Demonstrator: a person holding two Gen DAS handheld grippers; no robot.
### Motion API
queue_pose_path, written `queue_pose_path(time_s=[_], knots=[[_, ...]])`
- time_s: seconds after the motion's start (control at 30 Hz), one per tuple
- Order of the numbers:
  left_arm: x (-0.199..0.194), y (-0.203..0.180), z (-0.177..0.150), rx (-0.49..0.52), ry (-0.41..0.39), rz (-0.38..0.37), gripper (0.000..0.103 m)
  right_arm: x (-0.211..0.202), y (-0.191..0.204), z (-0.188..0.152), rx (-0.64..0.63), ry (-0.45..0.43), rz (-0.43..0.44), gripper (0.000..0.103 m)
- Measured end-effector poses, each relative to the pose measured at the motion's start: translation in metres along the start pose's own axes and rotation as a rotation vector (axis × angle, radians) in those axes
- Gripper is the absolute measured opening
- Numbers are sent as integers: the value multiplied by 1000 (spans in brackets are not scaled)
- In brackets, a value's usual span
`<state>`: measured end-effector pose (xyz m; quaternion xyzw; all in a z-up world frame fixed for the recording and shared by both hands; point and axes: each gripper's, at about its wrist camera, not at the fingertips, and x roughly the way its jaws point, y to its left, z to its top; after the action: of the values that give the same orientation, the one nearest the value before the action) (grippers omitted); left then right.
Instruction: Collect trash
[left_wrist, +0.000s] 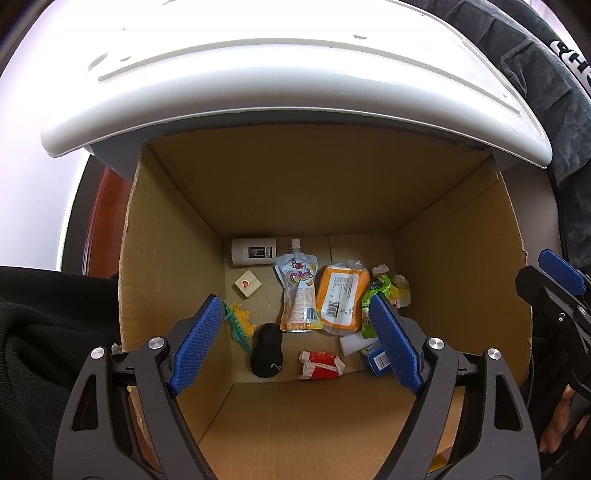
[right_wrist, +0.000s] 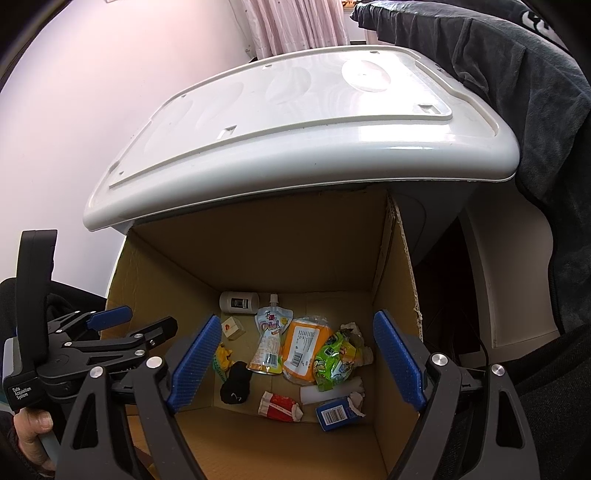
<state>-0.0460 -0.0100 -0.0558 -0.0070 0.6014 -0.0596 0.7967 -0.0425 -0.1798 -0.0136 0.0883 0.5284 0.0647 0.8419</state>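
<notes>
The trash lies low in both frames, on the floor of the cardboard box (left_wrist: 461, 236). Both claws, left claw (left_wrist: 299, 325) and right claw (right_wrist: 295, 354), hang above it, jaws apart and empty. The drink pouch (left_wrist: 298, 291), reading "Qidi", looks light, soft and slippery; pinch its flat body. The orange packet (left_wrist: 341, 297) carries 1 barcode label.

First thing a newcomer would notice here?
The open brown cardboard box, its floor littered with trash: an orange packet mid-floor beside a pale drink pouch, and a red wrapper nearer the camera. Above looms a white plastic lid.
</notes>
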Motion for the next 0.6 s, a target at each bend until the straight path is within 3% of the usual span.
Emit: queue_pose_path(time_s=[0.1,0.17,0.4,0.6], knots=[[1,2,0,-12,3,7,81,0,0,0,1,1,0,83],[0,4,0,-20,2,19,91,1,0,0,2,1,0,83],[0,2,1,-2,11,85,94,1,0,-1,1,2,-1,83],[-7,5,1,-8,-24,28,94,1,-1,-1,6,2,-1,83]])
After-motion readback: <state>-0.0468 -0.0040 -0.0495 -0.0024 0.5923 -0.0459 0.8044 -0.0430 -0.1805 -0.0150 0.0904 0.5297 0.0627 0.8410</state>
